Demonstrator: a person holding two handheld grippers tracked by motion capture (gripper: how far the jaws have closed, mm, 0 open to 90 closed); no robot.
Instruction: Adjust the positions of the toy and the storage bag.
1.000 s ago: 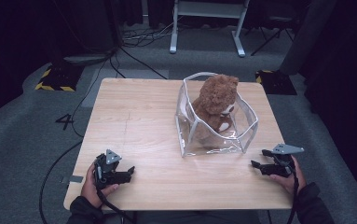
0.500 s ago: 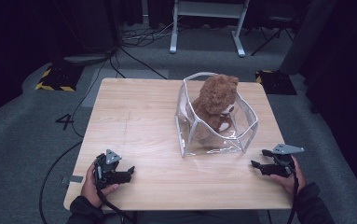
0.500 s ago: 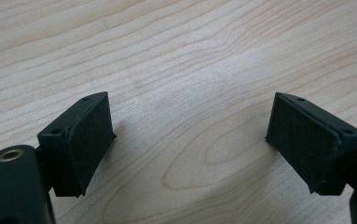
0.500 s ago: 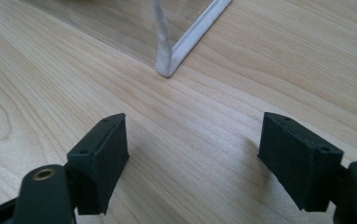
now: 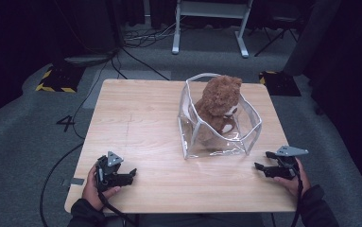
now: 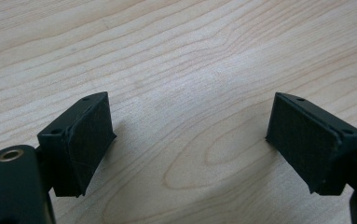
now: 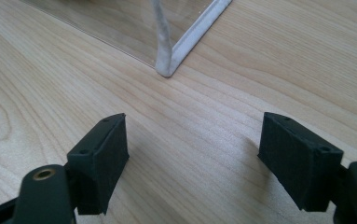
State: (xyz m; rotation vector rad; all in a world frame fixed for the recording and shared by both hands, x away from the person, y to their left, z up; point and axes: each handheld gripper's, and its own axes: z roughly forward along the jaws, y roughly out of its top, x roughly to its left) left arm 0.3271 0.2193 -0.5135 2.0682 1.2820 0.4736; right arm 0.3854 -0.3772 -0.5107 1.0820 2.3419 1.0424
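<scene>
While the brown teddy bear [image 5: 219, 106] is being kept upright inside the clear plastic bag [image 5: 252, 130] right of the table's [image 5: 141, 118] middle, the left gripper [image 5: 130, 174] and right gripper [image 5: 260, 167] are being held spread, empty. The soft, light bear is probably best being pinched at its head.

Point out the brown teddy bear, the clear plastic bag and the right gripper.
brown teddy bear [image 5: 219, 97], high view, head.
clear plastic bag [image 5: 216, 147], high view, front wall.
right gripper [image 5: 260, 169], high view, between fingertips.
</scene>
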